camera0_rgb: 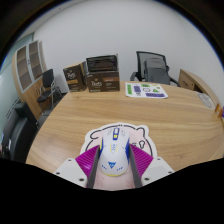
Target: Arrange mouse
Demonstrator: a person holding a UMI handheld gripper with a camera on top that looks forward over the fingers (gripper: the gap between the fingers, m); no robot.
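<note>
A white mouse (111, 145) with blue and yellow markings lies lengthwise between my fingers, over a white mouse pad (88, 136) printed with a cartoon outline. The pad lies on the near part of the wooden table (150, 112). My gripper (112, 156) is shut on the mouse. Both fingers press on its sides, and the magenta pads (88, 160) flare out to either side. The mouse's rear end is hidden low between the fingers.
Two cardboard boxes (100, 78) stand at the table's far edge, left of centre. A white and green sheet (146, 91) lies far right. Office chairs stand beyond the table (153, 67) and at its left (18, 125). A shelf (28, 65) lines the left wall.
</note>
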